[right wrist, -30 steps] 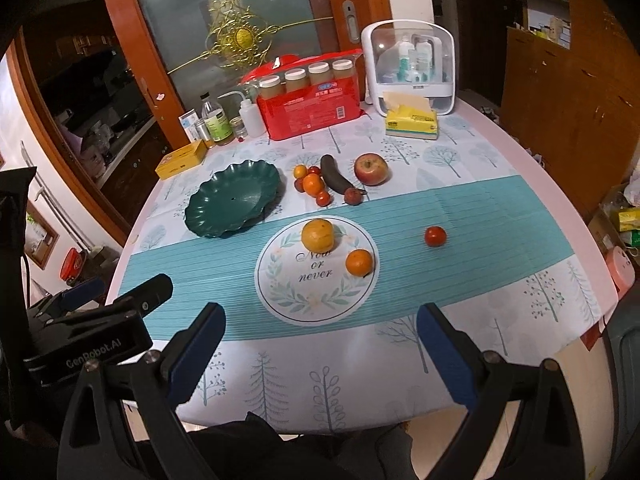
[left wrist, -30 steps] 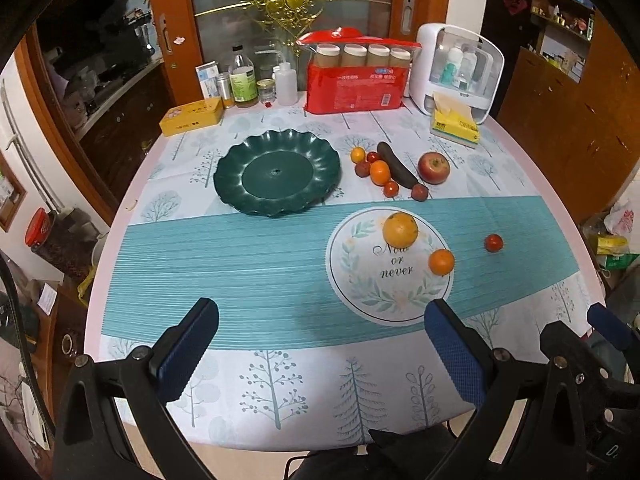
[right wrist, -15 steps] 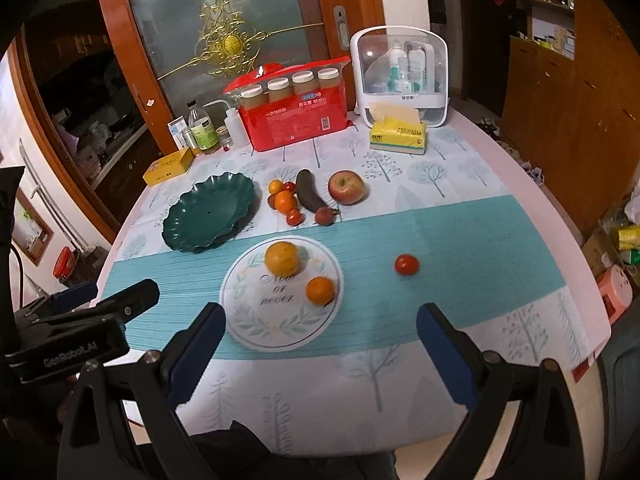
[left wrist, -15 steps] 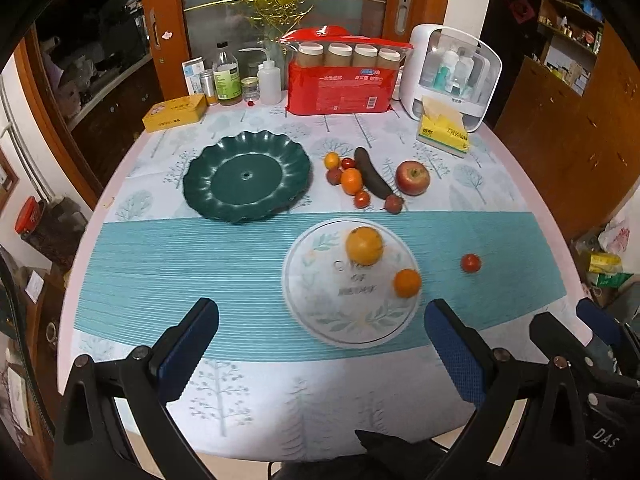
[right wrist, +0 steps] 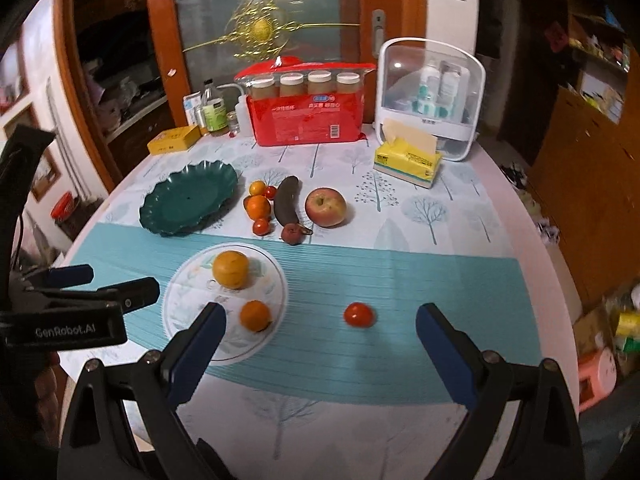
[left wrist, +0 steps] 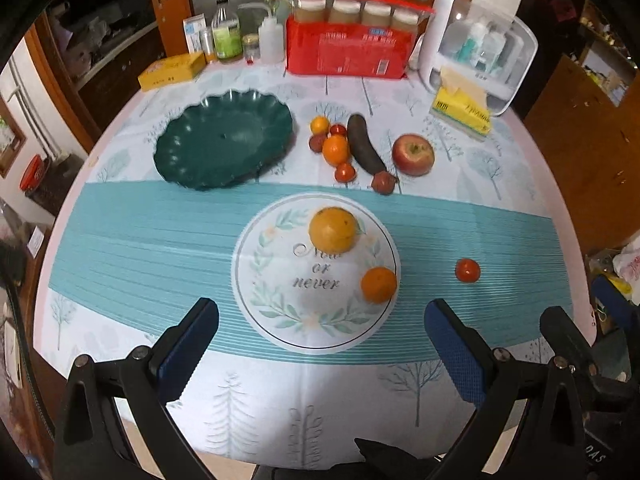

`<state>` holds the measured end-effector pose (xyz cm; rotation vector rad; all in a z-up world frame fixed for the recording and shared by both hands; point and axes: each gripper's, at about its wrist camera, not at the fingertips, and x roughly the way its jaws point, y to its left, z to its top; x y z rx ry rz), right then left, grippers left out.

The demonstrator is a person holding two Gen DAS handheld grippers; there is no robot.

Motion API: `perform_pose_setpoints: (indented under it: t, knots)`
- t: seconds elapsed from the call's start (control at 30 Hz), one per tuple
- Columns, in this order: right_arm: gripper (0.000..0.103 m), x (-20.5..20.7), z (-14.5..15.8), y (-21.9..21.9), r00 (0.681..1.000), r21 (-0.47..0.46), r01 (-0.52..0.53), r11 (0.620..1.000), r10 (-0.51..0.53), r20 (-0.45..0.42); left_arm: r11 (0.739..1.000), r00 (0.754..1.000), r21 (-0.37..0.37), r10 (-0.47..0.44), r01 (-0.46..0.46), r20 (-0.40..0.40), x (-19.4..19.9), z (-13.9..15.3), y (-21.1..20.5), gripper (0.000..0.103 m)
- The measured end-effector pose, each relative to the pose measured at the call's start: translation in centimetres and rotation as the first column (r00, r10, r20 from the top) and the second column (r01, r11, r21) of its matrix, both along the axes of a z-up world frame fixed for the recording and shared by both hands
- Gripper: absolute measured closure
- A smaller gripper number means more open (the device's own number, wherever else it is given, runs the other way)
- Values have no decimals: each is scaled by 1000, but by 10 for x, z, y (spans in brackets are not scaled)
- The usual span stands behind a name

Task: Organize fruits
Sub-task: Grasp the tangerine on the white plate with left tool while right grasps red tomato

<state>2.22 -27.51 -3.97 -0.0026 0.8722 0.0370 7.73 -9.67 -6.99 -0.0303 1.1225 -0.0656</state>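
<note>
Round and covered with a tree-print cloth, the table has a blue-green band running across its middle. Behind it I see a glass door with a gold ornament.

My left gripper hangs over the near edge of the table, its two blue fingers wide apart with nothing between them. Just ahead of it is a white circle printed on the cloth. A big orange sits on the far part of that circle. A small orange sits on the circle's right edge, close to my right finger. Further right, alone on the blue-green band, is a small tomato.

My right gripper is spread wide too and holds nothing. The tomato lies just ahead, between its two fingers. The small orange is right next to its left finger.

Far ahead and to the left of my left gripper is a green plate with a wavy rim. To the right of the plate is a little bunch: small oranges, small red fruits, a dark banana and a red apple, all well apart from both grippers.

At the back stand a red pack, a yellow tissue pack and a white box.
</note>
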Motion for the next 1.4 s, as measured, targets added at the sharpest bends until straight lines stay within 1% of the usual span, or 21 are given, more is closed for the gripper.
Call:
perform_pose_setpoints:
  t: [0.07,0.17,0.27,0.33,0.53,0.73,0.83,0.9,1.03,1.07,1.13,1.17,1.23,1.3,1.37,1.4]
  knots:
    - [7,6,-9,-7,999,-13,-34,999,34,-2,1000,999,7,18,-18,-40,7,-12,-9,1]
    - [7,18,-25,-17,996,-40,-76,996,74,-45,999,995,19,35,-33,-95,16,-28,-19,1]
    - [7,26,-41,-27,992,-36,-102,994,99,-78,999,984,19,51,-48,-172,30,-49,-31,1]
    - [7,32,-52,-32,989,-35,-114,993,110,-96,998,977,25,57,-53,-205,38,-60,-39,1]
    - [8,51,-85,-47,978,-27,-165,986,160,-132,997,961,34,76,-70,-268,60,-88,-55,1]
    - [11,67,-116,-51,951,9,-242,970,239,-195,993,937,56,121,-109,-328,74,-116,-62,1]
    - [16,72,-132,-54,931,61,-274,960,280,-234,991,927,63,135,-121,-350,77,-129,-64,1]
    - [21,75,-141,-54,924,75,-281,957,291,-249,989,923,67,148,-132,-355,79,-136,-64,2]
    - [27,80,-153,-54,914,94,-295,951,309,-261,987,913,50,163,-155,-374,84,-149,-64,10]
    - [30,81,-155,-54,913,96,-298,950,313,-260,986,912,43,164,-159,-376,84,-151,-64,12]
    - [34,83,-157,-54,914,98,-303,948,318,-253,986,912,32,164,-164,-376,85,-156,-64,20]
    - [35,84,-157,-55,914,100,-306,947,322,-248,986,912,28,164,-165,-377,86,-158,-64,23]
    - [38,86,-158,-55,913,104,-315,943,331,-238,986,912,15,158,-164,-378,88,-161,-66,37]
    - [43,88,-158,-55,912,105,-322,941,338,-231,987,911,0,149,-162,-383,91,-166,-66,42]
    - [48,90,-160,-54,910,104,-329,939,345,-230,988,915,2,146,-156,-376,93,-167,-69,46]
    - [52,90,-161,-54,909,101,-332,938,347,-231,988,917,-3,140,-152,-373,94,-167,-73,52]
